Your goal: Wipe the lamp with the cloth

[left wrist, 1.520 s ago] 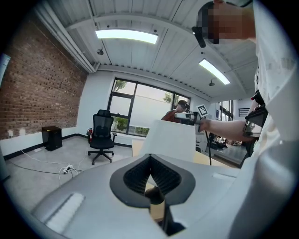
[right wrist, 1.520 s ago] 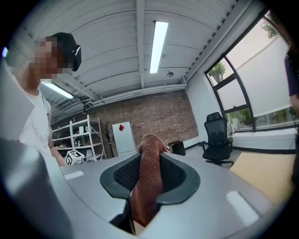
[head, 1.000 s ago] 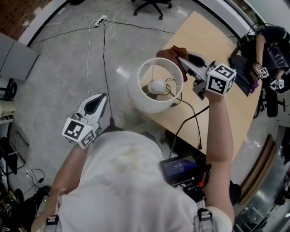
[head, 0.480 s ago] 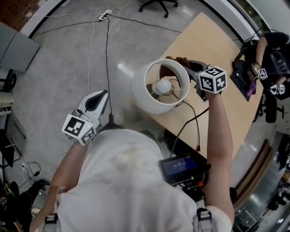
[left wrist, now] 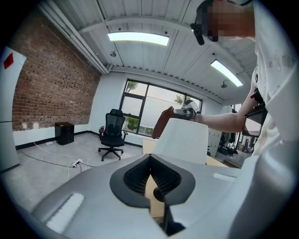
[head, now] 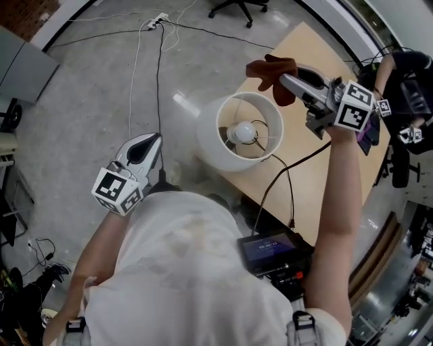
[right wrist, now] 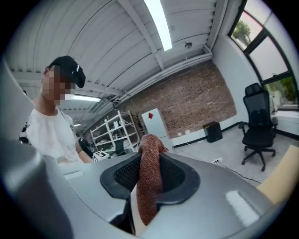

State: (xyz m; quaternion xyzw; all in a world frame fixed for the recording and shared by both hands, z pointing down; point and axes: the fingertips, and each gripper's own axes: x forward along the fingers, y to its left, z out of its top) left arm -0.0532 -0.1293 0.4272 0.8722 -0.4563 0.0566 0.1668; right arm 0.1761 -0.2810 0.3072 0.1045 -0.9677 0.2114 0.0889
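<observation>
The lamp stands on the tan table point(head: 329, 62) near its left edge; its white shade point(head: 211, 139) opens upward and shows the bulb point(head: 244, 132). My right gripper point(head: 284, 79) is shut on a brown cloth point(head: 271, 69), held in the air just beyond the shade's far rim and clear of it. In the right gripper view the cloth point(right wrist: 150, 173) hangs pinched between the jaws. My left gripper point(head: 150, 143) hovers over the floor left of the lamp, shut and holding nothing. The left gripper view shows the shade point(left wrist: 183, 140) ahead with the cloth point(left wrist: 161, 123) above it.
The lamp's black cord point(head: 287, 177) runs across the table toward me. A power strip with cables point(head: 155, 24) lies on the floor, with an office chair point(head: 231, 8) beyond. Another person point(head: 400, 64) is at the table's far right. A screen device point(head: 272, 249) hangs on my chest.
My right gripper has lifted the cloth from against the shade's far side up and to the right, clear of the rim. The left gripper has stayed put.
</observation>
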